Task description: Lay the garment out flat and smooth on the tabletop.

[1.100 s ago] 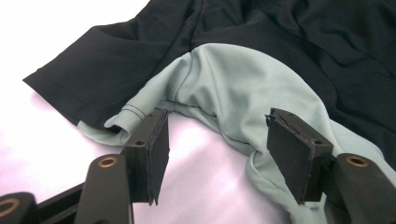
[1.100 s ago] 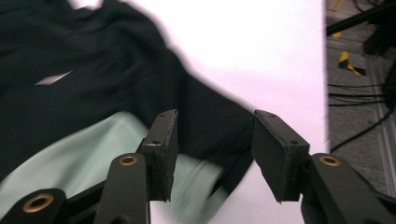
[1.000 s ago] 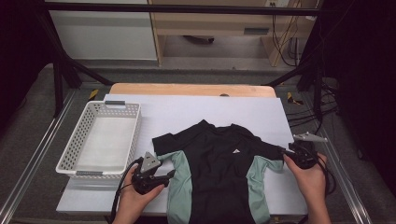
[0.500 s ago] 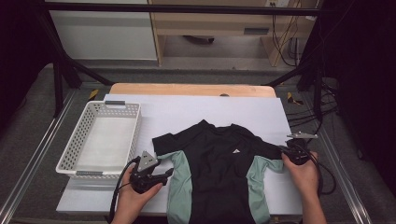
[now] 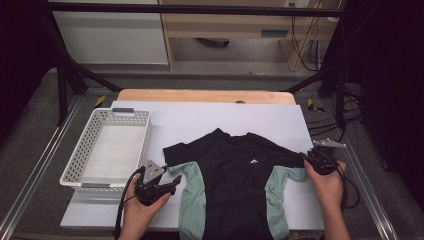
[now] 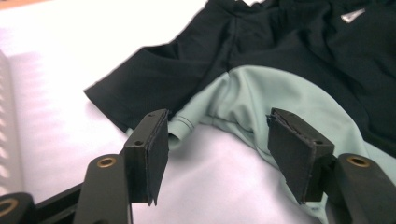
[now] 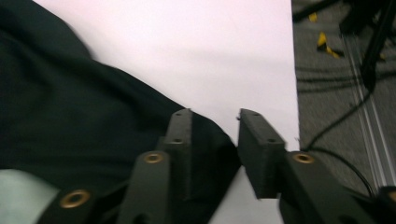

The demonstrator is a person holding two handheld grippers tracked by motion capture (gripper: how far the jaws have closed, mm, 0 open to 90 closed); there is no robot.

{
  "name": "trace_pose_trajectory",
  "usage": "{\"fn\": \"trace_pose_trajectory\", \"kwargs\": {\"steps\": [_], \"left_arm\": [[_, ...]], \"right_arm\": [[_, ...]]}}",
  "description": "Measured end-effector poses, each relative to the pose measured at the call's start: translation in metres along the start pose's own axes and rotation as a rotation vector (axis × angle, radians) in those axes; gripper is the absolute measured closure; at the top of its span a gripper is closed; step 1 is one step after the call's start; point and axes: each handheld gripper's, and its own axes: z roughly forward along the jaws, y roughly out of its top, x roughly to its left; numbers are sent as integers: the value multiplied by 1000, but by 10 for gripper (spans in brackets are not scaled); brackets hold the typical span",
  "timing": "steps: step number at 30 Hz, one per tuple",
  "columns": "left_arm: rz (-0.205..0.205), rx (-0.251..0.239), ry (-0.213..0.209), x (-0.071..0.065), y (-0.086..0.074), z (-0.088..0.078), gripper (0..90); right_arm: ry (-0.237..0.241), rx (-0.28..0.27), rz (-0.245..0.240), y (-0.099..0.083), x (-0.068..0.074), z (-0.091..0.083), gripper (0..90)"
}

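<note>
While the black T-shirt (image 5: 235, 175) lay flat on the white table sheet (image 5: 210, 120), both grippers sat at its sleeves. The shirt was soft cloth, black in the middle with pale green side panels (image 5: 192, 195), and it had a small white mark on the chest. Its collar pointed away from the person, and its bottom edge reached the near edge of the table. The cloth looked smooth, with a few soft folds near the sleeves. Left of the shirt stood a white plastic basket (image 5: 82, 150) with lots of little holes in its walls. It had a box shape and sat apart from the shirt.

The left gripper (image 5: 167, 182) rested low on the sheet, just beside the shirt's left sleeve (image 6: 135, 88). Its two black jaws had flat, blocky pads and stood well apart. The green cuff edge lay between them, but the pads (image 6: 156, 154) did not press on it. White sheet showed in the gap.

The right gripper (image 5: 310, 161) was at the tip of the other black sleeve (image 7: 93, 116), close to the right edge of the sheet. Its jaws had just been opening and stood a small way apart. The sleeve's end lay against the inner face of one pad (image 7: 182, 140), with a gap to the other. I could not tell if the cloth was pinched.
</note>
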Motion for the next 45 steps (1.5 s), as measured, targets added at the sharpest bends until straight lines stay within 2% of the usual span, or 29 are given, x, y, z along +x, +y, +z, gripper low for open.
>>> {"fn": "trace_pose_trajectory", "kwargs": {"steps": [4,6,7,9,11,12,14,18,19,21,24,26,30,33,34,36,38,40,42,45], "left_arm": [[14,13,18,2,-1,5,390],[12,12,4,3,0,11,407],[23,18,4,4,1,15,417],[40,28,24,3,3,24,445],[76,62,62,3,3,33,467],[98,84,83,3,1,38,475],[109,111,92,2,-3,43,519],[208,115,132,-6,0,43,626],[217,125,134,-5,-1,44,673],[183,158,114,-2,-5,47,765],[148,150,75,-2,-3,42,849],[132,141,49,-3,-1,38,862],[102,146,-6,-7,-1,30,863],[105,147,-12,-10,-2,25,855],[95,136,-13,-10,-1,23,835],[88,84,-25,-11,2,18,771],[119,43,-12,-14,9,17,708],[132,30,-5,-14,19,22,631],[138,41,-10,-13,29,32,574],[97,63,-53,-7,46,56,530]], "right_arm": [[60,-52,0,7,22,-25,546],[93,-72,-13,8,37,-37,522],[109,-71,-15,7,43,-40,513],[140,-83,-40,2,61,-50,506],[152,-87,-68,-4,74,-58,495],[155,-93,-74,-6,78,-60,495],[164,-93,-90,-9,84,-62,495],[150,-72,-124,-10,87,-53,500],[150,-64,-122,-12,87,-51,500],[159,-49,-133,-14,87,-48,500],[162,-43,-130,-15,87,-46,500],[161,-39,-128,-15,86,-45,500],[162,-30,-134,-16,86,-44,500],[164,-27,-132,-17,84,-43,498],[167,-29,-130,-17,83,-42,493],[175,-34,-128,-14,81,-39,481],[186,-46,-135,-8,80,-34,476],[193,-44,-144,0,80,-26,473],[208,-37,-147,10,82,-14,477],[214,-2,-182,21,87,9,488]]}}
